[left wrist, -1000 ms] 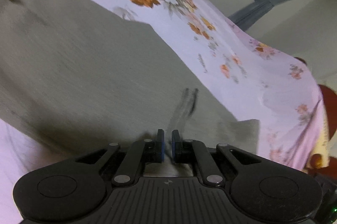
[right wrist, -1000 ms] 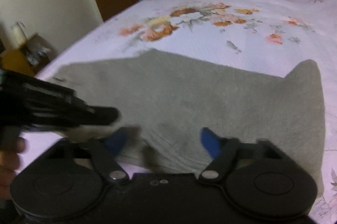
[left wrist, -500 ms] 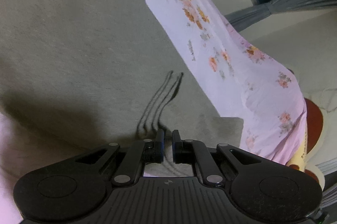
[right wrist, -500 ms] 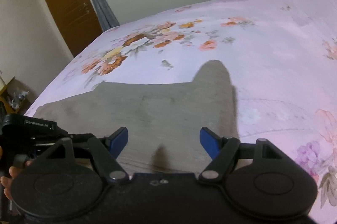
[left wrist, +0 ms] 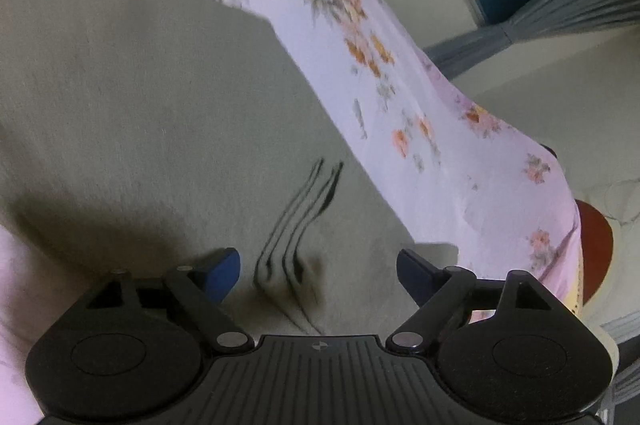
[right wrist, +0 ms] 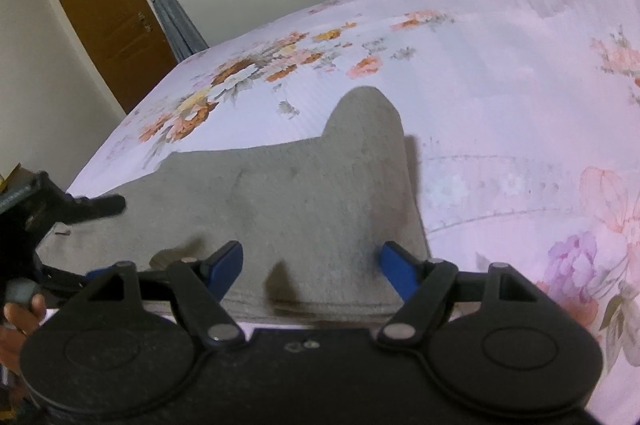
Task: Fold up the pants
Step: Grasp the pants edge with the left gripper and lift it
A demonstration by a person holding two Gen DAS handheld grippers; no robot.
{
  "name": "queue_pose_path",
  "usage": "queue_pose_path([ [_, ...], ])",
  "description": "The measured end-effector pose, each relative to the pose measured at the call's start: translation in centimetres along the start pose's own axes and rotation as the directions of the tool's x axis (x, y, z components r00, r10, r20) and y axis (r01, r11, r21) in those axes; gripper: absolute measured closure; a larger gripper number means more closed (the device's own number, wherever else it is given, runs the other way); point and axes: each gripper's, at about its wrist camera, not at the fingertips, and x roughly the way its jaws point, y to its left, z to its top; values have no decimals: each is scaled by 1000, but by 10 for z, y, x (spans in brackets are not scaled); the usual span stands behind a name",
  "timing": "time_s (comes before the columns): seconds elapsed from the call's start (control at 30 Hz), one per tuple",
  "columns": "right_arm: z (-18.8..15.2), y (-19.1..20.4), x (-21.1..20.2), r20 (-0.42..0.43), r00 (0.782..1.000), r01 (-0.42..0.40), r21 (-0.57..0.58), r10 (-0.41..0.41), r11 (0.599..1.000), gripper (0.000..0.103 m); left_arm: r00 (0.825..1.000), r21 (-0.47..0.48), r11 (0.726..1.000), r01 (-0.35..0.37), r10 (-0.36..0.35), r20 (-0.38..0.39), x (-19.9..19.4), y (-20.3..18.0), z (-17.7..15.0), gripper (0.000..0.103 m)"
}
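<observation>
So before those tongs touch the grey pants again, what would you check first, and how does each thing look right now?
1. Left tongs open and holding nothing: ok, fingers spread wide.
2. Right tongs open and holding nothing: ok.
3. Pants lying flat on the bedsheet: ok, mostly smooth, one part sticking out at the far side.
4. Near edge within reach of the right tongs: ok, it lies just ahead of the fingers.
5. Dark striped mark between the left fingers: cannot tell whether it is a print or a wrinkle.
6. Layers lined up underneath: cannot tell, hidden.
</observation>
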Motion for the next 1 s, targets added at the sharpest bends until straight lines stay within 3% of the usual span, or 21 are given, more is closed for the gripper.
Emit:
queue_pose_path([
  [0.1,0,-2,-4,7,1000,6,1,-6,1000,27,999,-14,1000,24,-24,-39,14,3,-9,22],
  [0.17,0,-6,-7,10,1000,15,5,-15,1000,27,997,-23,999,49,-50,-57,25,5,-16,39],
  [0.2,0,-8,-8,10,1000,17,8,-17,1000,27,996,-40,998,58,-60,-64,31,7,-19,56],
  [0.23,0,-9,-10,13,1000,22,10,-22,1000,27,994,-59,996,71,-75,-73,40,9,-21,81],
  [0.27,0,-11,-11,15,999,28,11,-28,1000,27,994,-69,995,71,-76,-80,47,11,-25,86],
  [0.33,0,-14,-13,16,999,40,13,-40,999,27,997,-56,997,54,-57,-50,52,8,-32,86],
  [0.47,6,-21,-14,28,996,85,8,-85,996,28,996,84,994,65,-69,52,30,-26,-26,87],
  [0.63,28,-17,-10,76,993,86,7,-86,996,29,961,245,965,89,-148,232,-34,-63,6,87],
  [0.73,33,0,0,78,994,74,-45,-70,996,31,949,319,947,38,-134,285,-63,-57,13,87],
  [0.8,31,14,13,62,996,75,-91,-70,993,35,963,337,941,-28,-65,261,-60,-39,10,87],
  [0.9,23,27,34,12,995,97,-141,-96,985,42,989,307,948,-87,46,138,-26,-5,-1,87],
  [0.97,14,33,47,-29,988,142,-204,-151,969,46,985,324,931,-166,142,96,-4,16,-15,87],
  [1.0,8,35,55,-58,979,174,-258,-195,950,47,986,315,936,-156,129,105,-3,23,-18,87],
])
